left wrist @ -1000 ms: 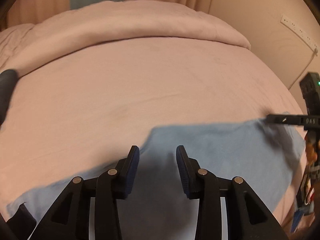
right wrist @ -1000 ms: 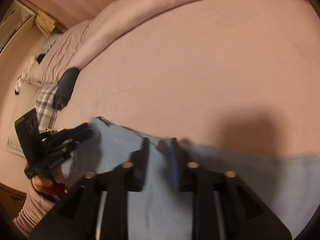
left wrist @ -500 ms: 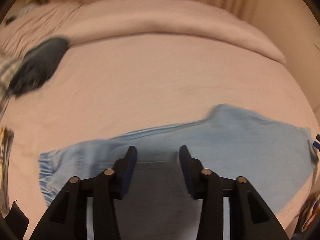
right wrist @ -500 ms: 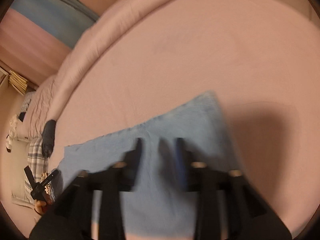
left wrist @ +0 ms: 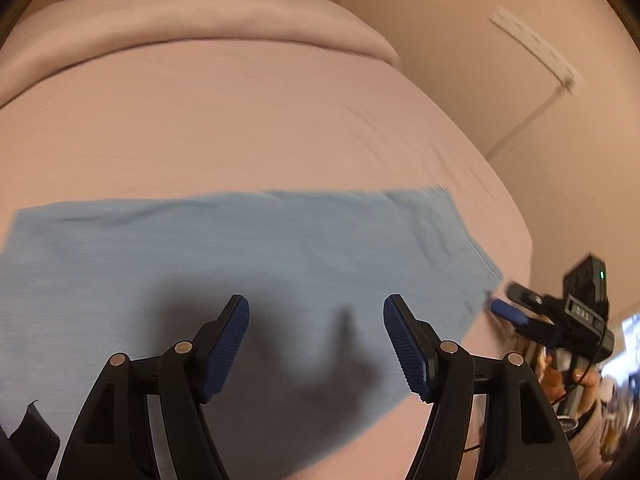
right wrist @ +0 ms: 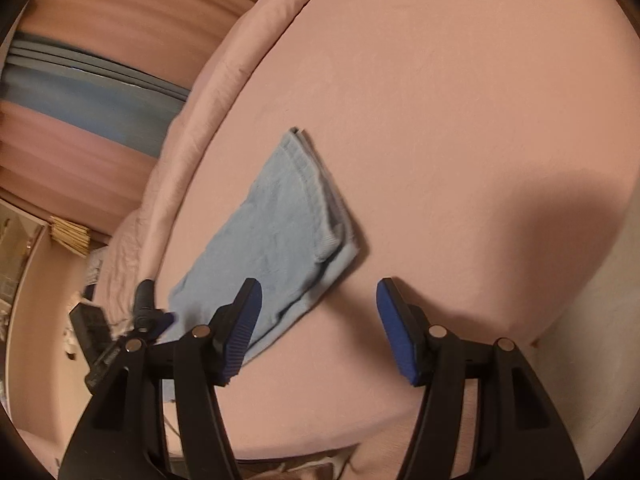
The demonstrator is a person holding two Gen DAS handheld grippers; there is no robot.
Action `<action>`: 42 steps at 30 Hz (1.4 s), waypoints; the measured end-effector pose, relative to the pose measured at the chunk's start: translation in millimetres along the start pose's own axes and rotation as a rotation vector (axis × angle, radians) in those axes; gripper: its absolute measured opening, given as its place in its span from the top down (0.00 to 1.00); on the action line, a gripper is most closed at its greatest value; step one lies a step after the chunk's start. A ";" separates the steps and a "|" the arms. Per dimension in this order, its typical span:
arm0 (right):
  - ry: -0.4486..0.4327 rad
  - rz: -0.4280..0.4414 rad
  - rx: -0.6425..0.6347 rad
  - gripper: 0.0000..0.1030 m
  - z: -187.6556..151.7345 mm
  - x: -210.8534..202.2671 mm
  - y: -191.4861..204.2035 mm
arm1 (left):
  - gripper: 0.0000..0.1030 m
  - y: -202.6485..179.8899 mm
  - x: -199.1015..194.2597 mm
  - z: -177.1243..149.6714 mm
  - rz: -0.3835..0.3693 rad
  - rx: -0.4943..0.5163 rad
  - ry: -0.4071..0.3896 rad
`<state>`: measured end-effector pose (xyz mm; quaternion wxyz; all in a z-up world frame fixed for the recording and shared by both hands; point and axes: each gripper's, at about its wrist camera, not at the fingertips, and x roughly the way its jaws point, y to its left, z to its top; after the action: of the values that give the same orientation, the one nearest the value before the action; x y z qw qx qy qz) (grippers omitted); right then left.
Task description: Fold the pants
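Light blue pants (left wrist: 260, 256) lie flat as a folded band across the pink bed sheet (left wrist: 240, 120). My left gripper (left wrist: 316, 336) hovers over the band's near middle. Its jaws are opening, with cloth below them but nothing pinched. In the right wrist view the pants (right wrist: 280, 236) show their layered hemmed end. My right gripper (right wrist: 318, 320) is just off that end, mostly over bare sheet, and its left finger (right wrist: 240, 328) overlaps the cloth's edge. Its jaws are opening too, with nothing gripped. Each view shows the other gripper: the right gripper (left wrist: 506, 302) and the left gripper (right wrist: 154, 314).
A rolled pink duvet (left wrist: 200, 12) lines the far side of the bed. A wall with a white power strip (left wrist: 532, 46) and its cord rises on the right, close to the bed's edge. Pink and blue curtains (right wrist: 80, 92) hang behind. A hand (left wrist: 584, 380) holds the right gripper.
Both grippers' jaws have spread wider. My left gripper has swung sideways along the pants. My right gripper has rolled and slid off the cloth's end onto bare sheet; the pants lie folded.
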<state>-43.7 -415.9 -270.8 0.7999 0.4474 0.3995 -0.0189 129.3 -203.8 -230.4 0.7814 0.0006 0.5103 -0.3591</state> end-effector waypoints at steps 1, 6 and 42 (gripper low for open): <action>-0.004 0.008 0.002 0.42 0.1 7.4 3.1 | 0.33 -7.6 5.4 2.7 -0.004 0.010 0.010; -0.054 0.061 0.071 0.42 8.2 6.2 -15.4 | 0.32 -26.3 29.6 -10.4 -0.012 0.015 0.059; 0.092 -0.028 -0.872 0.86 -107.3 120.4 213.1 | 0.32 139.9 -49.4 -64.0 -0.564 -0.647 -0.182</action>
<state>54.0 -170.5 -230.5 0.8950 0.0627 0.4113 0.1607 145.9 -48.8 -272.8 0.6543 -0.4155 0.5058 -0.3787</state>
